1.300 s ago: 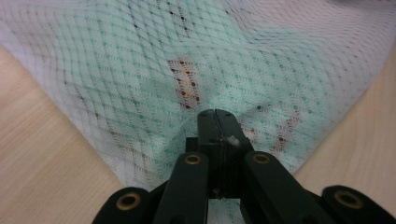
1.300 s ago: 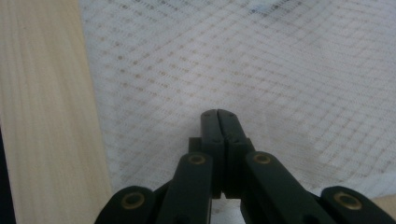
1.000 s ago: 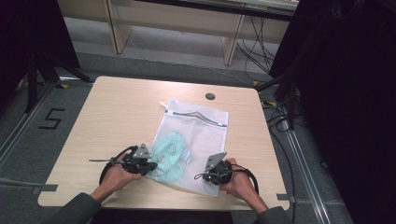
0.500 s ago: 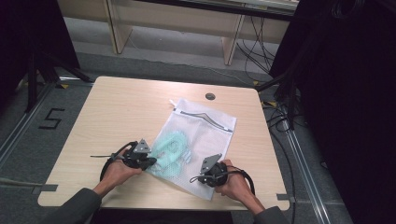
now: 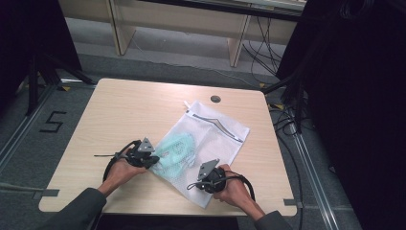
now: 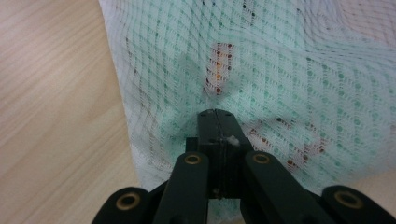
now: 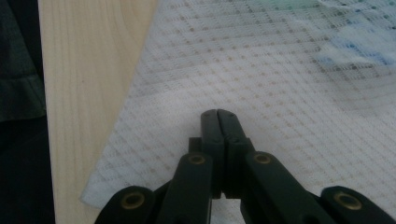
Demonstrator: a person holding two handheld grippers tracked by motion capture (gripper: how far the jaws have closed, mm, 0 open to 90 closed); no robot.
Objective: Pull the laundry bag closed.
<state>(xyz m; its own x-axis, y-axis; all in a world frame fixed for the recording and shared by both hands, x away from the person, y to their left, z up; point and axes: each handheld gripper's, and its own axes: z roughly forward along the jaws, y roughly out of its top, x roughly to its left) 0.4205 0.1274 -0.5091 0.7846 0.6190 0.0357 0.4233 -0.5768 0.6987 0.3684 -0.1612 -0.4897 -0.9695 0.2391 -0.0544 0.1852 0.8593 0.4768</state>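
On the wooden table [image 5: 119, 115], near edge, right of centre: white mesh laundry bag [image 5: 218, 139] lies flat, skewed diagonally, zipper end toward the far right, one corner close to the near edge. Mint-green garment [image 5: 174, 149] sits inside the bag, bunched at its left side; dark and orange spots show through the mesh in the left gripper view. Round grommet [image 5: 215, 98] in the tabletop just past the bag's far end.

Left gripper [image 5: 154, 161] at the bag's left edge, jaws pressed fully together, pinching mesh bag [image 6: 280, 70] over the green bulge; fabric puckers around the tips.

Right gripper [image 5: 194, 185] at the bag's near corner, jaws also fully together; tips rest against the mesh [image 7: 289, 93], can't tell if any fabric is caught between them.
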